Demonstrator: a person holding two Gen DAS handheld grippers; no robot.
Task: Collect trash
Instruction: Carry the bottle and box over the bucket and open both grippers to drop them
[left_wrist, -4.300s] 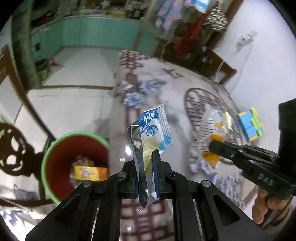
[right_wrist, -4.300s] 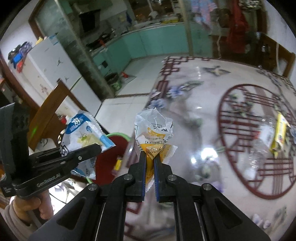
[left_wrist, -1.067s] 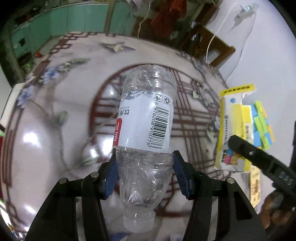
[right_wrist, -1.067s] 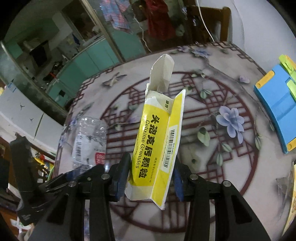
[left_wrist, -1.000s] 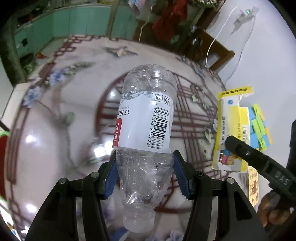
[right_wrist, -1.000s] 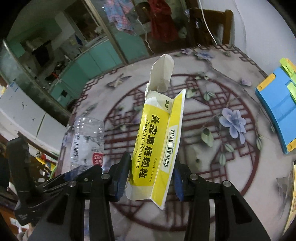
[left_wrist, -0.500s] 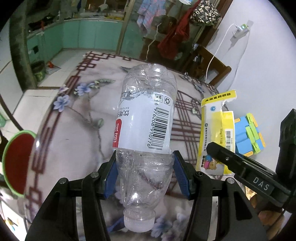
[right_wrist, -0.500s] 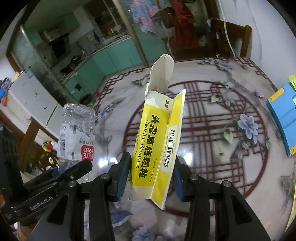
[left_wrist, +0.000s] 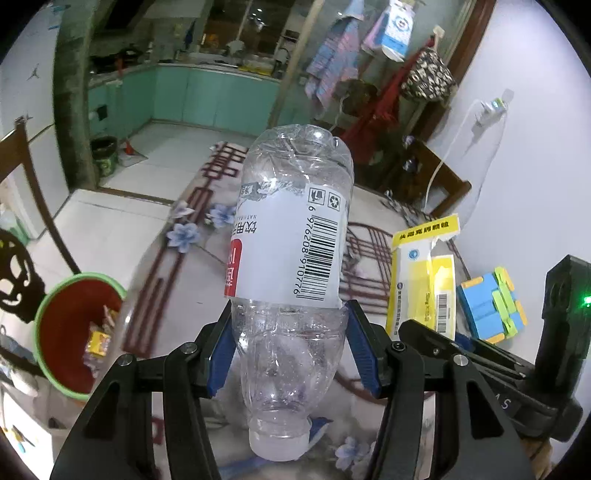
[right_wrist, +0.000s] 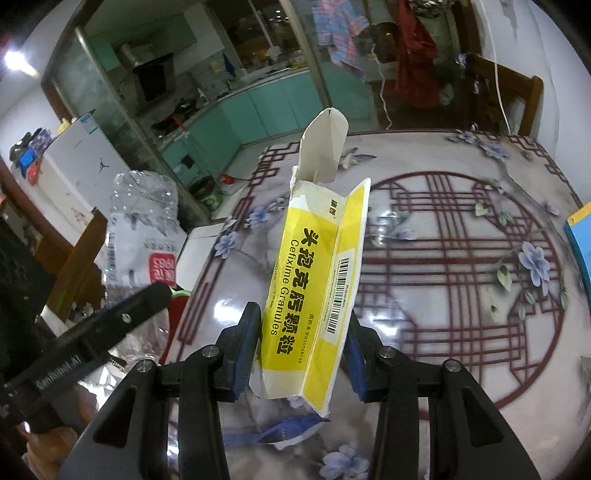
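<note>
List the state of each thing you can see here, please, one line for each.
Plastic water bottle: empty, crumpled, capped, held cap-down.
Left gripper: shut on the bottle.
Cefixime granules box: flattened, top flap open, held upright.
Right gripper: shut on the box.
Red bin: open, holding wrappers.

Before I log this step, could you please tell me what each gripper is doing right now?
Left gripper: closed on the clear plastic bottle.
Right gripper: closed on the yellow medicine box.

Clear bottle (left_wrist: 291, 258), yellow-white box (right_wrist: 317, 295), red green-rimmed bin (left_wrist: 74, 332).
</note>
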